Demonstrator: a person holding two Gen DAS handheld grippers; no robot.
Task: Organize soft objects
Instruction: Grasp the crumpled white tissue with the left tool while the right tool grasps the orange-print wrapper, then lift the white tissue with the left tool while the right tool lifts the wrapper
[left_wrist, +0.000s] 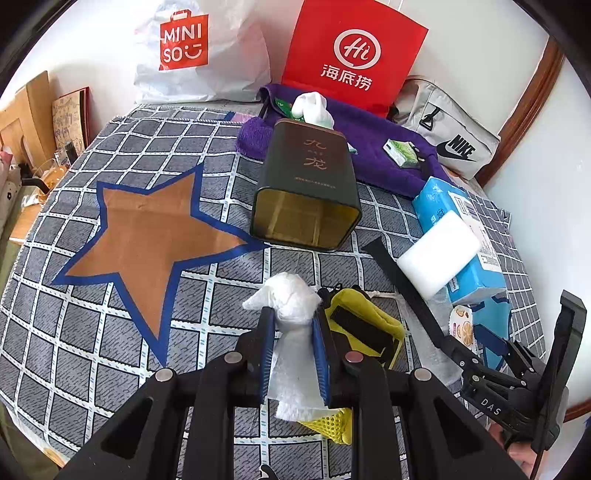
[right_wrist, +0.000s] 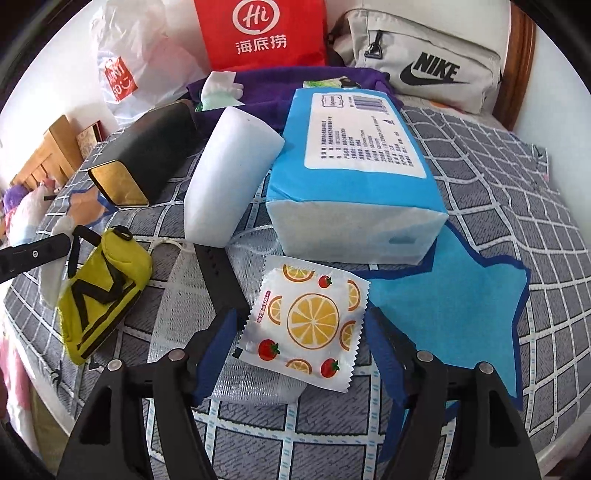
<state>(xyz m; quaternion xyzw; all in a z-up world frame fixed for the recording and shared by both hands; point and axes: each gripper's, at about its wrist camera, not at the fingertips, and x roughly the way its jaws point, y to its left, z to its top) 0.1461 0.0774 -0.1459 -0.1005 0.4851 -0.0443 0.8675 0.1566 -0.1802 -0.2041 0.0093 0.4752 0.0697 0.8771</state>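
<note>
Landmark: the dark tin (left_wrist: 308, 192) lies on its side on the checked cloth (left_wrist: 110, 350), its open gold mouth facing the left wrist camera.
Left gripper (left_wrist: 293, 325): nearer the camera than the tin's mouth; its blue-padded fingers (left_wrist: 267, 343) are pinched on a crumpled white tissue (left_wrist: 291, 306), which sticks out above the tips and hangs below the pads.
Right gripper (right_wrist: 299, 328): fingers spread wide, one on each side of a fruit-print packet (right_wrist: 306, 325); the pads do not press on it.
Fruit-print packet: flat on a white mesh bag (right_wrist: 177, 306), well in front of the tin and to its right.
White foam block (right_wrist: 229, 173): just right of the tin, leaning on a blue tissue pack (right_wrist: 354, 177).
Yellow pouch (right_wrist: 99, 295): in front of the tin, beside the left gripper.
Purple towel (left_wrist: 373, 147): behind the tin, with a white sock (left_wrist: 312, 107) and a small green packet (left_wrist: 400, 151) on it.
Behind the towel: a red paper bag (left_wrist: 351, 55), a white shopping bag (left_wrist: 195, 51) and a grey sports bag (left_wrist: 450, 133).
</note>
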